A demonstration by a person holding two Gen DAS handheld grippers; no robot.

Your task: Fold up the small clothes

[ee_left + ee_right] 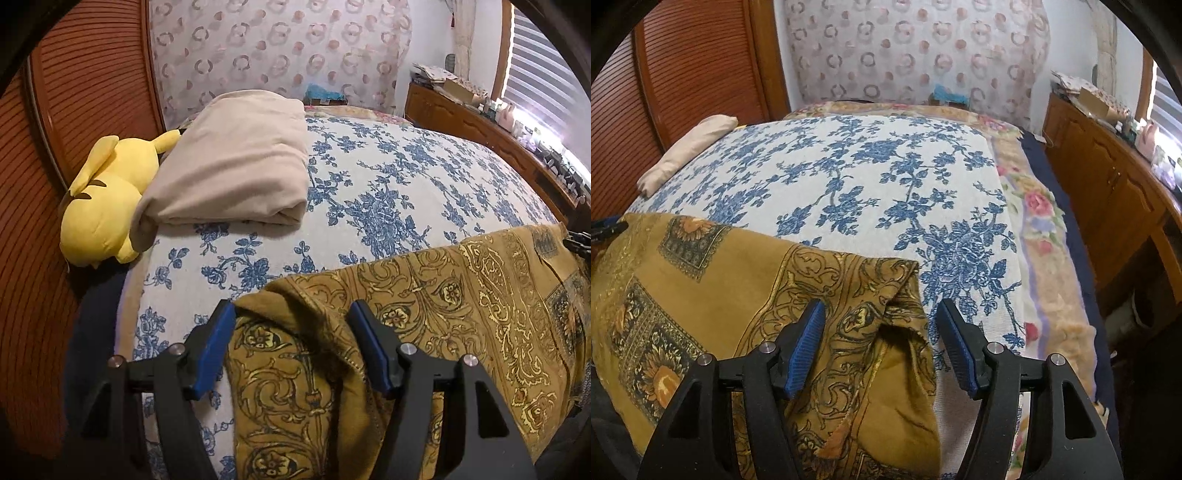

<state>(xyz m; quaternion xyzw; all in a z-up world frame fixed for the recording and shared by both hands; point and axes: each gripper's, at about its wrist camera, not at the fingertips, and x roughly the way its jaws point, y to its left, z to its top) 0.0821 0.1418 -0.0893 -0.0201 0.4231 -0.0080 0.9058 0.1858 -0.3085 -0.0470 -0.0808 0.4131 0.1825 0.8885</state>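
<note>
A mustard-gold patterned garment (461, 295) lies spread on the near part of the bed; it also shows in the right wrist view (713, 273). My left gripper (291, 314) is open, its blue pads on either side of the garment's bunched left corner. My right gripper (881, 314) is open, its pads on either side of the garment's folded right corner (897, 280). The tip of the other gripper shows at the far edge of each view.
The bed has a white bedspread with blue flowers (388, 177). A folded beige blanket (240, 162) and a yellow plush toy (107, 195) lie at its left. A wooden louvred door (74, 92) stands left, a wooden cabinet (1108, 177) right.
</note>
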